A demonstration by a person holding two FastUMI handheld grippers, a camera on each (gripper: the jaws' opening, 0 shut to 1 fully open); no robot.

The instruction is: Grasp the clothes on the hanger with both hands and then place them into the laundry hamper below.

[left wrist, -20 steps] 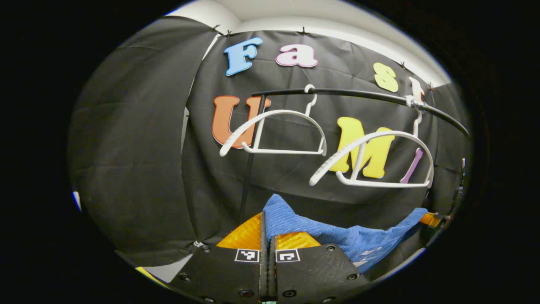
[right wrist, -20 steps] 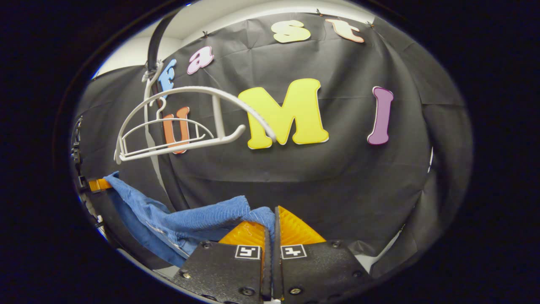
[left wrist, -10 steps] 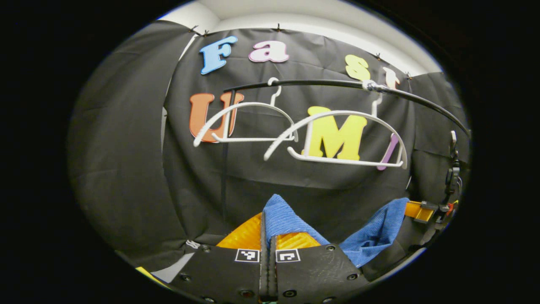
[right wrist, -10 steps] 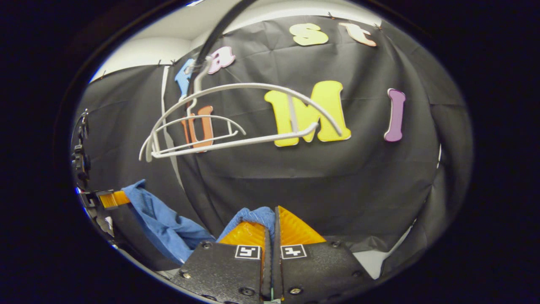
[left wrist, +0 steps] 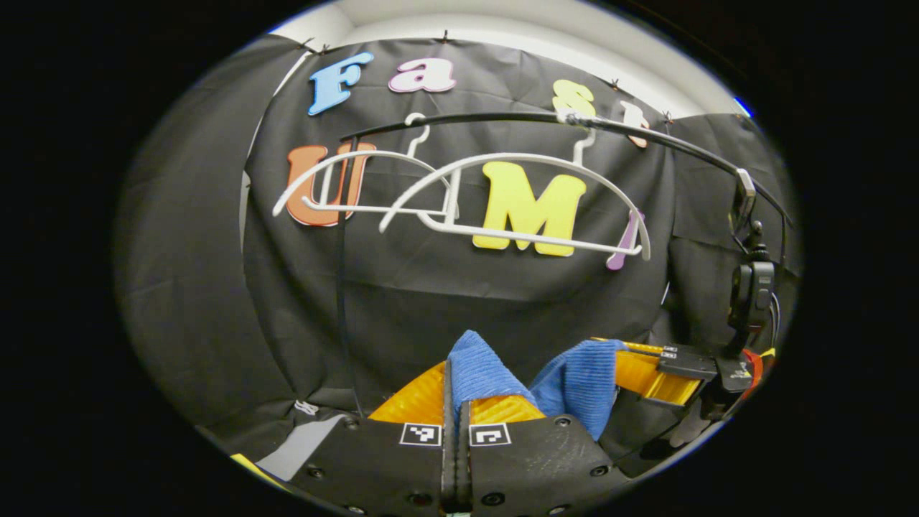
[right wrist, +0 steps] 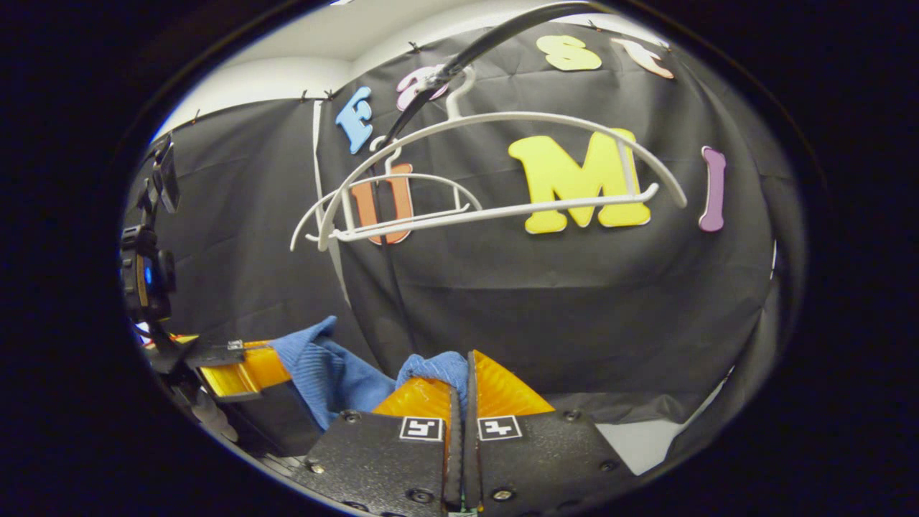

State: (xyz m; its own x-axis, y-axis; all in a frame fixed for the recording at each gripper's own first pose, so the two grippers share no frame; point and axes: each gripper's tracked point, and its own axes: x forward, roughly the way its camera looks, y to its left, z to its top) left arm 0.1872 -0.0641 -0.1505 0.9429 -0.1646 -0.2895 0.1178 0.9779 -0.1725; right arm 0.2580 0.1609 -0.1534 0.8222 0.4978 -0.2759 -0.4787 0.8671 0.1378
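With both hangers (left wrist: 502, 208) bare, left gripper (left wrist: 456, 398) and right gripper (right wrist: 459, 391) each clamp the blue garment (left wrist: 574, 384) for lowering into the hamper

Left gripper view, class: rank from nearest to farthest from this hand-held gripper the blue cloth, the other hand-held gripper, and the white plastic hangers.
1. Blue ribbed cloth: pinched between its own fingers.
2. Other hand-held gripper: lower right, holding the cloth's far end.
3. White plastic hangers: farthest, up on the black rail.
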